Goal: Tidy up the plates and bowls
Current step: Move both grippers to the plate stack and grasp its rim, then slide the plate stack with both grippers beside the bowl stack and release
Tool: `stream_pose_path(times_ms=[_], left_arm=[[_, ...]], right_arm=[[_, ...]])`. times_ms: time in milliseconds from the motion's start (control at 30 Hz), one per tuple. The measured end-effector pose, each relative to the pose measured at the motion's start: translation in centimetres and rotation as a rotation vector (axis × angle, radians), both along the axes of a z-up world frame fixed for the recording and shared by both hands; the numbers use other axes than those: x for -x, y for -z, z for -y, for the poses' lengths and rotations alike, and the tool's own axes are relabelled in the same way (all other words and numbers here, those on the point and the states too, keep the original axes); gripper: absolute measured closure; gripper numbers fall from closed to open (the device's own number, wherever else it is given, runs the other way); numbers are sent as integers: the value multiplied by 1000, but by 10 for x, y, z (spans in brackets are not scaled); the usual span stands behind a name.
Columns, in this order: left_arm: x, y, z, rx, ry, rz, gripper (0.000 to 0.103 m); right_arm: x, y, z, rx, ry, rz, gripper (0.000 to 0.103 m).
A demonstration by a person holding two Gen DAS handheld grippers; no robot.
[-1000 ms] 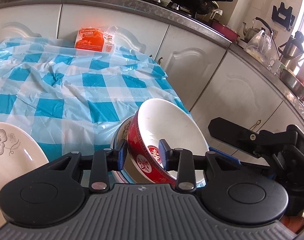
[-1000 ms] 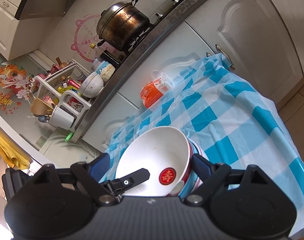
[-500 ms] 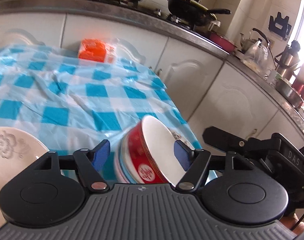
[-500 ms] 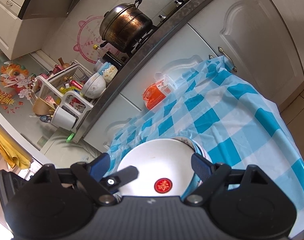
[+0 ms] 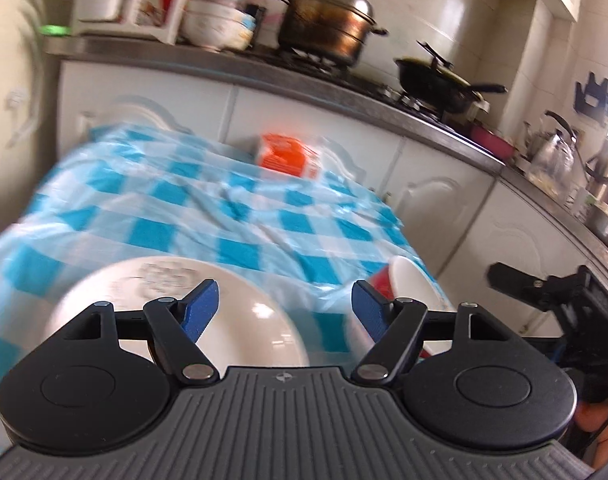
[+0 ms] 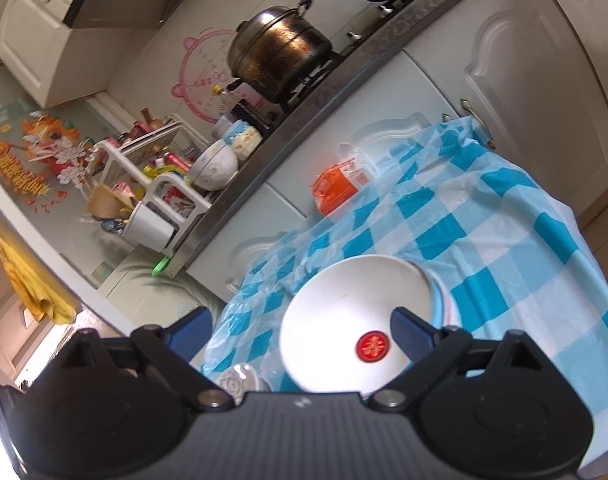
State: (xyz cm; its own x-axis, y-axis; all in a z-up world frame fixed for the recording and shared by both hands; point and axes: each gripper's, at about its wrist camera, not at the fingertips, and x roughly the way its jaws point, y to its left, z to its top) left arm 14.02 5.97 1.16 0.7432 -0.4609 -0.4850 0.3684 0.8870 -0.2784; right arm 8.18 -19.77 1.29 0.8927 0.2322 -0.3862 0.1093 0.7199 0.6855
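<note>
The red bowl (image 6: 356,320), white inside with a red seal, sits level on a stack of bowls (image 6: 444,304) on the blue-checked cloth. My right gripper (image 6: 301,332) hovers over it with its jaws opening; the bowl lies between the pads and neither presses on it. My left gripper (image 5: 285,310) is opening too, with nothing gripped. It hangs above the white floral plate (image 5: 175,312), and the red bowl (image 5: 408,284) is off to its right. A finger (image 5: 512,278) of the right gripper shows at the right edge. The left wrist view is blurred.
An orange packet (image 5: 287,156) lies at the table's far side against white cabinets (image 5: 436,200). On the counter behind stand a steel pot (image 5: 328,20) and a black wok (image 5: 436,80). The cloth drops off at the table's right edge (image 6: 576,264).
My left gripper let go of the red bowl's rim, opened wide and swung left over the floral plate. The tilted bowl settled flat on the stack. My right gripper's jaws widened.
</note>
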Motion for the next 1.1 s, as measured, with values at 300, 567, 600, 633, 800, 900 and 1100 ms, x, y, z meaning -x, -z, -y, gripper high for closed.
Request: stream_pose_path(times_ms=[300,567,600,633,800,900,1100], left_arm=[[13,18,-76,-31,-186,-36,8],[13,39,-104,18,-233,-119,12],[13,40,-105,24,-227,-125,12],[13,42,-105,31,-222,-131,12],[9,53,-101,55,-192,-167,15],[6,61,-99,73,-163,-197,27],[0,65,-96,93,-137,-200,34]], right_arm=[[5,-13,-71,105,-192,45,6],[-18,30,-118,120,-291,-89,7],[-20,35,-121,123,-293,-102,7],[-22,41,-123,121,-295,-115,7],[-30,59,-126,50,-314,-149,9],[-35,65,-128,-1,-328,-153,10],[-37,62,-134,-2,-316,-167,6]])
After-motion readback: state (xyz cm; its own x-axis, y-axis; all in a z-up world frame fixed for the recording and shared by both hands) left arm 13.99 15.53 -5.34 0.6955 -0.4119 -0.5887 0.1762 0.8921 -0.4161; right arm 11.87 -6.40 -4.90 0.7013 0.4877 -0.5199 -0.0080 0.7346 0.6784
